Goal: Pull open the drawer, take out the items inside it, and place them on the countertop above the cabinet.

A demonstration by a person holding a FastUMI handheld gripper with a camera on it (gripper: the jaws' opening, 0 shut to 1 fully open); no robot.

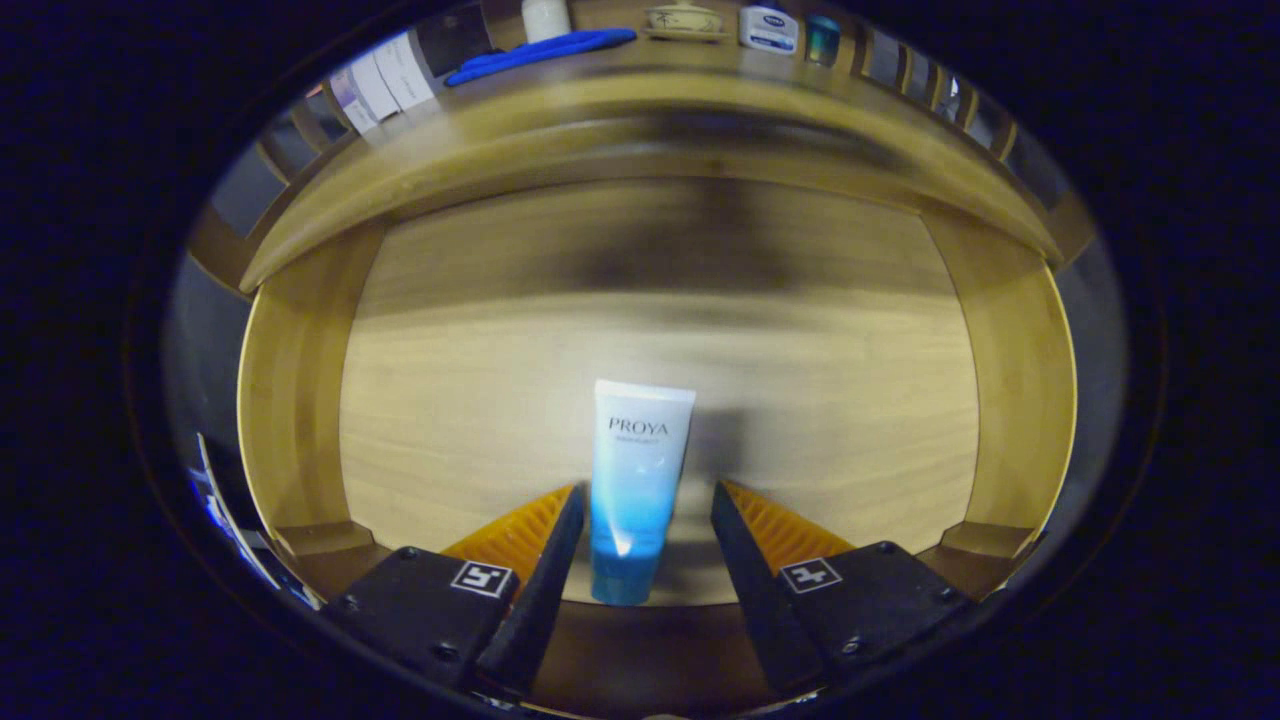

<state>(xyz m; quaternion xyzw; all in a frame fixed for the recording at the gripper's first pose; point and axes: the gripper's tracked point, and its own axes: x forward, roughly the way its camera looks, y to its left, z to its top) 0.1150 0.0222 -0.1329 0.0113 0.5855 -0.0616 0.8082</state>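
- Tongs (640, 500) hang over the pulled-out drawer with their two fingers spread apart; the left finger sits just beside or against the tube's side, while a clear gap shows between the tube and the right finger, so nothing is pinched.
- Between the fingers lies a tube (636, 490), white at its flat crimped end and shading to blue toward its cap; the cap end points back toward the gripper body and the crimped end reaches ahead of the fingertips.
- That tube rests flat on the drawer (500, 380) floor, close to the drawer's near edge and roughly midway between its two side walls.
- Light wooden boards make up the drawer floor, and a dark shadow falls across its far part under the overhang.
- Beyond the drawer, the wooden countertop (640, 90) of the cabinet runs across above it.
- On that countertop stand several things in a row: a blue flat object (540, 52) lying down, a white container (546, 18) behind it, a pale lidded dish (684, 20), a white-and-blue jar (768, 28), and a small teal bottle (824, 38).
- To the left of the blue flat object sit white boxes (385, 80) with labels too small to make out.
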